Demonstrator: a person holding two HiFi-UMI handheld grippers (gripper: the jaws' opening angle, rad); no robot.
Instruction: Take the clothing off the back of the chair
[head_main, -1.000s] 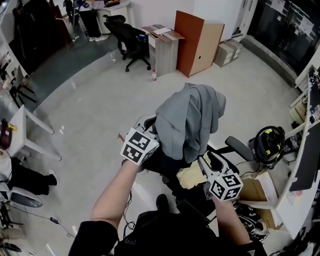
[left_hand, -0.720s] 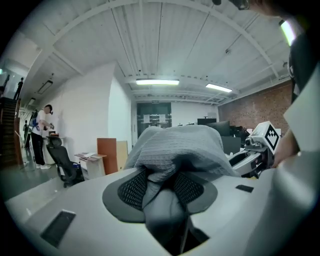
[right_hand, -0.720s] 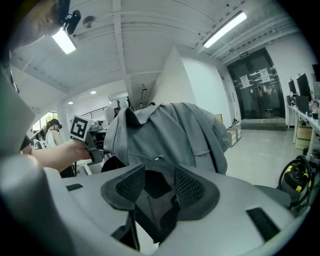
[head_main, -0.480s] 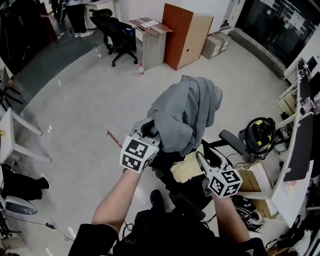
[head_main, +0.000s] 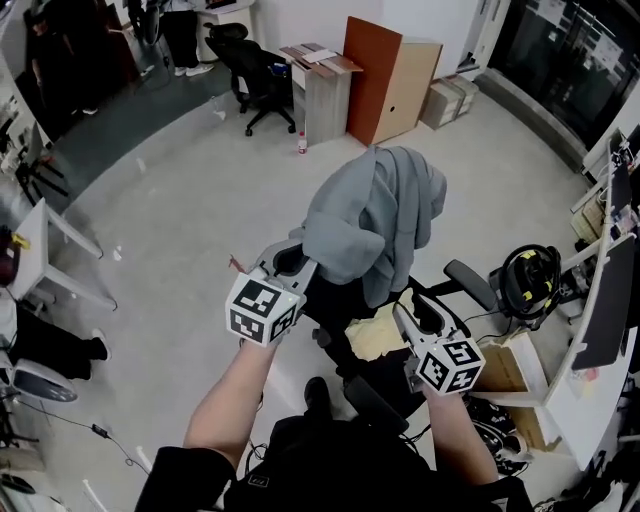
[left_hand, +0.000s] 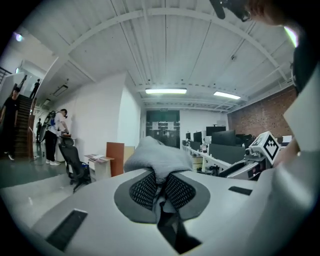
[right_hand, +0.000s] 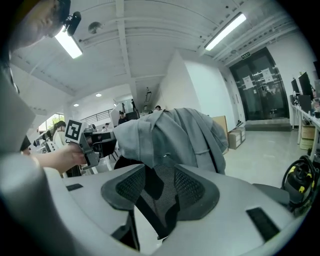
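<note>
Head view: one grey hoodie hangs over the back of one chair, straight ahead of both grippers, with its long axis running down the backrest and the hood bunched at the top. The left gripper is at the hoodie's near-left edge and is the nearer of the two. Left gripper view shows its jaws closing with a fold of grey cloth pinched between the pads, so that side looks gripped. The right gripper sits lower, near the seat, just short of the hoodie's right hem. Right gripper view shows its jaws apart with nothing in them, only the dark backrest and the hanging cloth ahead through the gap. Count is two grippers, one hoodie and one loaded chair, plus a second chair well away by the far desk, which doesn't matter here. My read is that the cloth has to go up and over the backrest top, so the right side needs a grip on its hem or a one-sided pull will just drag it sideways.
</note>
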